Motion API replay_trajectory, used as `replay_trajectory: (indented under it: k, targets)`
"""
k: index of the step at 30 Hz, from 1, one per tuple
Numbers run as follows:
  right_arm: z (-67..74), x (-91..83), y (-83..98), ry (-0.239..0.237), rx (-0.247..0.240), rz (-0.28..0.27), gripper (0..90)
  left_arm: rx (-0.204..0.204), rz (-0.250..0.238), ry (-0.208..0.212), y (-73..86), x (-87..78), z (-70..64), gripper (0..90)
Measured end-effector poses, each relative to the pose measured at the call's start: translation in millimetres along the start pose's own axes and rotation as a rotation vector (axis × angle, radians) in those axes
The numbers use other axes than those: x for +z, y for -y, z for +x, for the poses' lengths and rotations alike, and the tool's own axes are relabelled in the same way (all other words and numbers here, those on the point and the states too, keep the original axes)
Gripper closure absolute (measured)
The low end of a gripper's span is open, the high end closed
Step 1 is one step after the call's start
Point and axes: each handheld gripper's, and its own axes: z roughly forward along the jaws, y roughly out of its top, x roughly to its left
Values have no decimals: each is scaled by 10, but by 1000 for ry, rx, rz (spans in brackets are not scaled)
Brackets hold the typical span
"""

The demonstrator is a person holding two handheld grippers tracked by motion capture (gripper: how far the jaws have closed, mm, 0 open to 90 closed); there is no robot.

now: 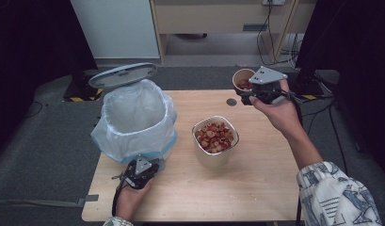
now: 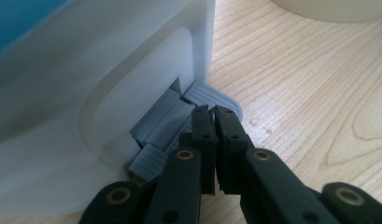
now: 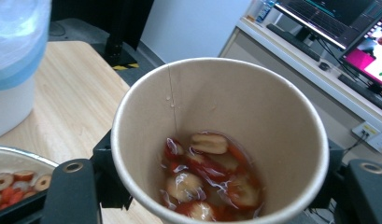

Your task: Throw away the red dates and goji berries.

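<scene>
Black right gripper (image 1: 249,96) bears a grey three-cornered plate; patterned white sleeve (image 1: 336,195).

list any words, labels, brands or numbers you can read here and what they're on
No text can be read.
Monitors: coloured windows on screen, lettering too small and blurred.
Paper cup held in the right hand-held gripper: plain, no print visible.
Pedal bin with its plastic liner: no label visible.
Metal container of sliced fruit: no marking visible.
Black and yellow striped tape on the floor: a hazard pattern, no words.
</scene>
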Motion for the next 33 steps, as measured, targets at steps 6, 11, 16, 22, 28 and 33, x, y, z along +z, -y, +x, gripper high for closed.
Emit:
replay_trajectory:
  k: [6,11,16,22,28,33]
  targets:
    - [80,26,-30,3,-44,4,295,0,0,0,0,0,0,864]
    - [183,61,-59,-6,-108,6,295,0,0,0,0,0,0,864]
    - [272,88,-101,1,-186,11,296,-1,0,0,1,-1,1,863]
    - [320,96,-124,13,-256,11,297,-2,0,0,1,-1,1,863]
    - [343,104,-125,7,-276,16,299,-2,0,0,1,-1,1,863]
    - [329,102,-108,12,-282,25,299,-3,0,1,1,-1,3,863]
